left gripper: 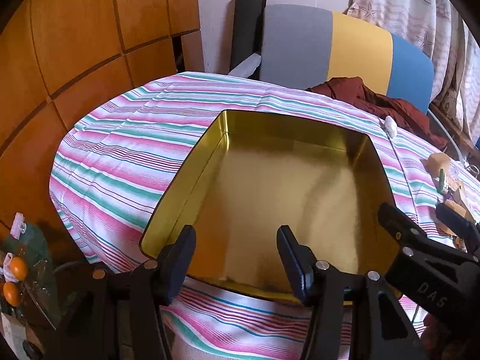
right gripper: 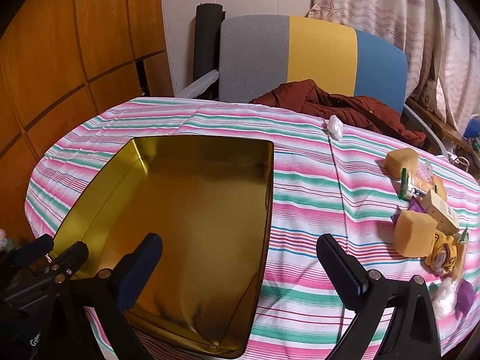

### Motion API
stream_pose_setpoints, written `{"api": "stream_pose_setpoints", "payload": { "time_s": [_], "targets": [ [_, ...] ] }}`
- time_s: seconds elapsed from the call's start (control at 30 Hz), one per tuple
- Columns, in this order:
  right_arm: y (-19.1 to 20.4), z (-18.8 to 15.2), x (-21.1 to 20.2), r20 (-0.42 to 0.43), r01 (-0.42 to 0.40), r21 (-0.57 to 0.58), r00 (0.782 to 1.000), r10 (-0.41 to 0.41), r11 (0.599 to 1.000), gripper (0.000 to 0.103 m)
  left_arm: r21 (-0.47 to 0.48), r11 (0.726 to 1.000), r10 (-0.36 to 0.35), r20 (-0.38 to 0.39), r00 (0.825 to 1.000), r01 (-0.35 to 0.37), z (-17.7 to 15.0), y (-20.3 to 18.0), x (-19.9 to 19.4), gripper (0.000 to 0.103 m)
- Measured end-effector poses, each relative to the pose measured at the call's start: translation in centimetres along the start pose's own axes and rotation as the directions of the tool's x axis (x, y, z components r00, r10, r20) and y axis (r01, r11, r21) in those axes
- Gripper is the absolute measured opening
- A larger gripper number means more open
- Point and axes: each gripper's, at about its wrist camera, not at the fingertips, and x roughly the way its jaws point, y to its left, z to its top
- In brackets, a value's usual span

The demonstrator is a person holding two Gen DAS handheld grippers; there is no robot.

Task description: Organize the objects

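Observation:
An empty gold tin box (left gripper: 210, 162) (right gripper: 99, 186) lies on the striped tablecloth (left gripper: 120, 156) (right gripper: 300, 198). My left gripper (left gripper: 237, 240) hovers over the tin's near edge, jaws apart with nothing between them. My right gripper (right gripper: 240, 240) stands wide open above the tin's right wall and the cloth, holding nothing; it also shows at the right of the left wrist view (left gripper: 420, 234). A pile of small items sits at the table's right: two yellow sponge cubes (right gripper: 415, 235) (right gripper: 402, 160), a snack packet (right gripper: 415, 184), a small carton (right gripper: 442, 211) and a yellow pouch (right gripper: 444, 255).
A crumpled white wrapper (right gripper: 335, 126) lies near the far edge. A dark red jacket (right gripper: 339, 105) drapes over a grey, yellow and blue chair (right gripper: 321, 51) behind the table. Wooden cabinets (left gripper: 75, 30) stand at the left, curtains (right gripper: 420, 15) at the right. Two oranges (left gripper: 15, 279) sit low at the left.

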Motion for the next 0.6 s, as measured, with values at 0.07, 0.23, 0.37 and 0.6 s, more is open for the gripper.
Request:
{"api": "stream_pose_setpoints", "payload": {
  "time_s": [0.07,0.23,0.37,0.6],
  "targets": [
    [-0.2,0.0,-0.1,0.002,-0.004,0.002,1.000,0.004,1.000,0.103,-0.003,1.000,0.001,0.002,1.000,-0.001,0.0,0.0,-0.1,0.057],
    [-0.6,-0.1,-0.6,0.015,-0.026,0.000,1.000,0.026,1.000,0.103,-0.010,1.000,-0.018,0.003,1.000,0.018,-0.2,-0.1,-0.4,0.057],
    [-1.6,0.0,-1.6,0.049,-0.051,0.009,0.998,0.050,0.999,0.103,-0.036,0.993,-0.113,-0.055,0.992,0.111,-0.4,-0.8,0.4,0.057],
    [-6.2,-0.6,-3.5,0.059,-0.029,0.069,0.998,0.025,0.997,0.103,-0.065,0.969,-0.246,-0.135,0.960,0.239,-1.1,-3.6,1.2,0.057]
  ]
}}
